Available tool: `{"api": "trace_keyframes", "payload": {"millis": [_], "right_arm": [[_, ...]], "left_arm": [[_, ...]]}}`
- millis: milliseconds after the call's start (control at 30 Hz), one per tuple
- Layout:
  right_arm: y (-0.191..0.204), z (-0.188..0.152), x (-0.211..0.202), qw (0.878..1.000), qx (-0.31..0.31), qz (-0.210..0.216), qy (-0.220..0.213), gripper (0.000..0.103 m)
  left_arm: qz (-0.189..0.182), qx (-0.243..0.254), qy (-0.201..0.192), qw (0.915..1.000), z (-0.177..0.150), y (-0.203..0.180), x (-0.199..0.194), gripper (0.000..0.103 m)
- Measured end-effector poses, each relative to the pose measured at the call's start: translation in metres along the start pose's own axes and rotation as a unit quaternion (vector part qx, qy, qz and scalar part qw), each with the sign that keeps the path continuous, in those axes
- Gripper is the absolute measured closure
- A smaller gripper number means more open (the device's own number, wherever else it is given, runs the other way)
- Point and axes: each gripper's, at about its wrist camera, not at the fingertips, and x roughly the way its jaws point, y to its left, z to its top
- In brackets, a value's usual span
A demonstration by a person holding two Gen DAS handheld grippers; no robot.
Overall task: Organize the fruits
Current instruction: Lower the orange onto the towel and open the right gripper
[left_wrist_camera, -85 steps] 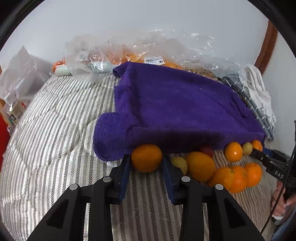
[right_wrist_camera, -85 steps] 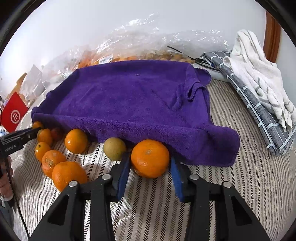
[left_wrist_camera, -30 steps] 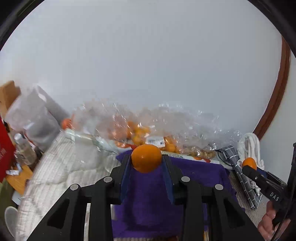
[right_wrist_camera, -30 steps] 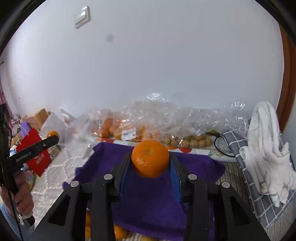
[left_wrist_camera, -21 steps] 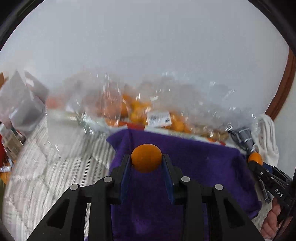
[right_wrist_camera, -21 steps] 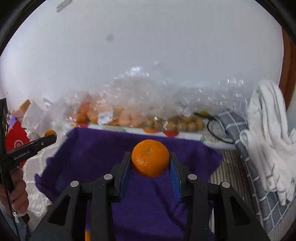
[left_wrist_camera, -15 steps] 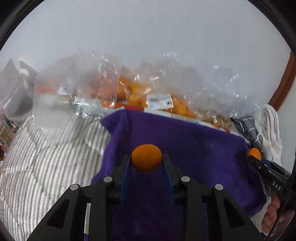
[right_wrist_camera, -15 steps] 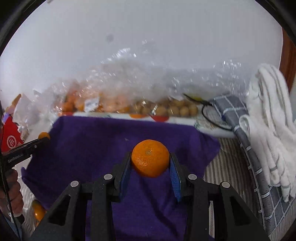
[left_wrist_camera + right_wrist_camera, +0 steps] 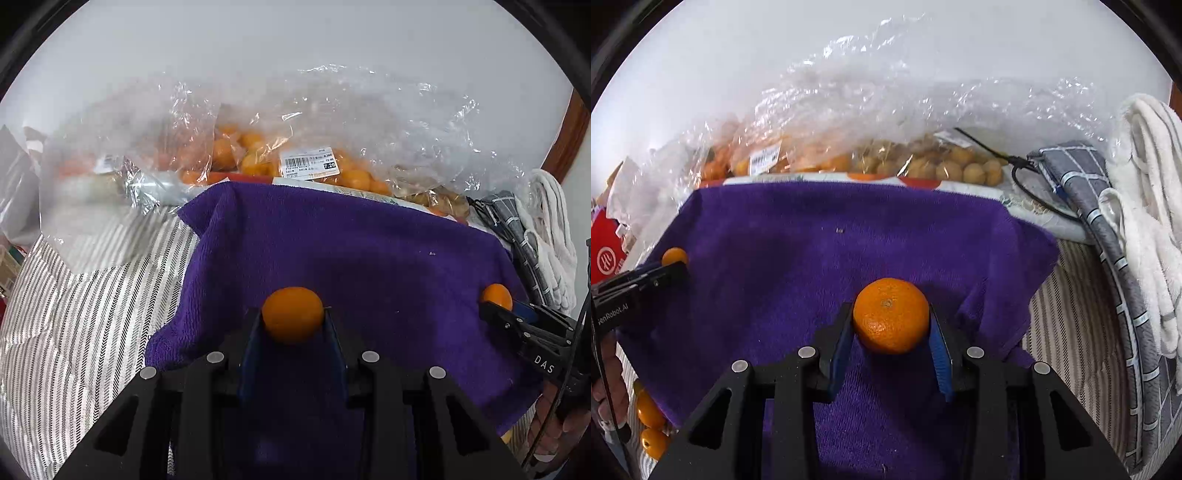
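Above the purple towel (image 9: pixel 369 258), an orange (image 9: pixel 293 314) between each gripper's fingers (image 9: pixel 251 343).

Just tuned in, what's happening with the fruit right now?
A person holds an orange in each hand-held gripper above the purple towel. The left hand-held gripper clamps a smaller orange; the right hand-held gripper clamps a larger orange. More loose oranges lie at the towel's near edge.

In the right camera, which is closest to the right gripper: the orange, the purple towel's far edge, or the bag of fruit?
1. Orange, between the right gripper fingers.
2. Purple towel, far edge, beyond the orange.
3. Bag of fruit, farthest, against the wall.
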Motion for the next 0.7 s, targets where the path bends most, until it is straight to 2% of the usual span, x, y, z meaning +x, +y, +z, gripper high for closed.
{"api": "trace_keyframes", "payload": {"millis": [233, 367, 400, 433, 500, 700], "right_arm": [[0.006, -0.004, -0.002, 1.000, -0.010, -0.007, -0.004, 0.062], [0.009, -0.005, -0.012, 1.000, -0.012, -0.001, -0.014, 0.046], [0.009, -0.005, -0.016, 1.000, -0.012, 0.000, -0.017, 0.044], [0.010, -0.005, -0.020, 1.000, -0.012, 0.000, -0.019, 0.041], [0.014, -0.003, -0.027, 1.000, -0.011, -0.001, -0.029, 0.038], [0.020, -0.005, -0.064, 0.998, 0.010, -0.007, -0.069, 0.036]], "left_arm": [[0.016, 0.015, -0.004, 0.9998, -0.003, -0.004, 0.001, 0.071], [0.010, 0.016, -0.010, 0.9998, -0.003, -0.005, -0.001, 0.069], [0.005, 0.015, -0.012, 0.9998, -0.003, -0.005, -0.002, 0.064], [-0.004, 0.012, -0.017, 0.9998, -0.003, -0.004, -0.004, 0.057], [-0.010, 0.009, -0.031, 0.9994, -0.003, -0.004, -0.010, 0.051], [0.000, 0.015, -0.091, 0.9958, -0.004, -0.007, -0.035, 0.050]]}}
